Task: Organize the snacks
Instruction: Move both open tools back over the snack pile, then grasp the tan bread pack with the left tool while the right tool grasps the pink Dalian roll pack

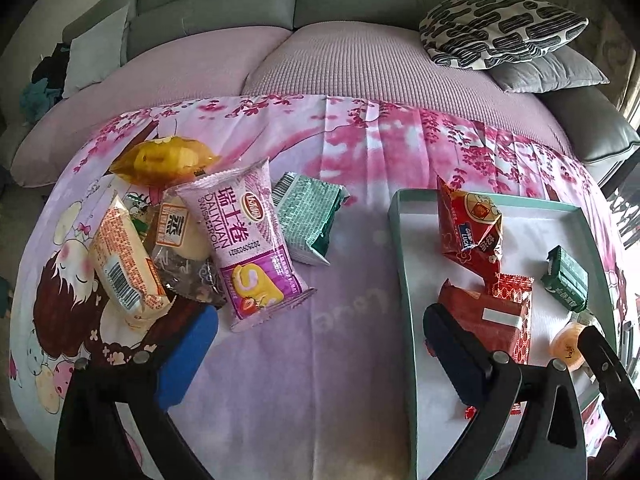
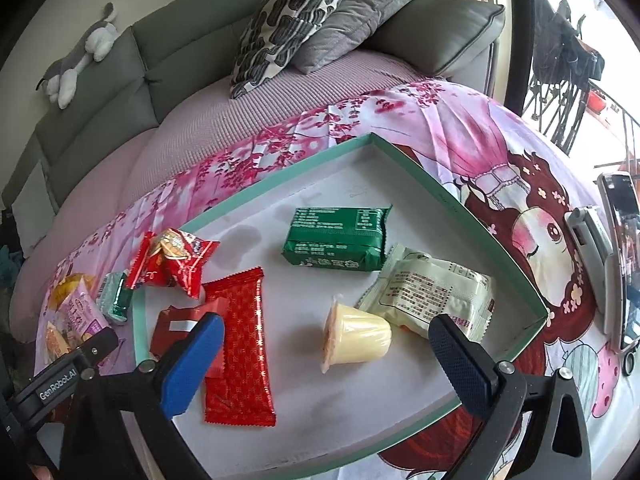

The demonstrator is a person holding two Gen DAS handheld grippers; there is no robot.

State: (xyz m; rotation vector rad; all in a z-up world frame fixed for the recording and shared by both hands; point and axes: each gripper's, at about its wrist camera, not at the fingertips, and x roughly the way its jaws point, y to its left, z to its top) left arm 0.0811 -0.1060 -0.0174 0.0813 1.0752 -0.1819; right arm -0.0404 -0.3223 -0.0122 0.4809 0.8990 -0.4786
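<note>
Snacks point(image 1: 168, 232) lie in a loose heap ahead of our left tongs point(image 1: 320, 356), toward the left finger, on the flowered sheet point(image 1: 360, 152): a purple Swiss-roll pack point(image 1: 248, 240), an orange wrapper point(image 1: 124, 256), a yellow bag point(image 1: 160, 160) and a green-silver packet point(image 1: 308, 216) among them. The left tongs hang released, fingers wide apart and holding nothing. Beyond the right finger sits the teal-rimmed tray point(image 1: 400, 248), already carrying a puffed red bag point(image 1: 468, 228) and a flat red pack point(image 1: 488, 316).

From the right wrist, our right tongs point(image 2: 328, 356) also stand released and empty, low over the tray point(image 2: 460, 208). A jelly cup point(image 2: 356, 336) lies tipped on its side between the two fingers, just ahead of them. The cream sachet point(image 2: 432, 292) is near the right finger, the long red wrapper point(image 2: 240, 344) just beside the left finger, and the dark green bar point(image 2: 336, 240) farther ahead.

We judge the sorting roughly half done: about six items are in the tray, while five or six wait on the sheet for transfer.
</note>
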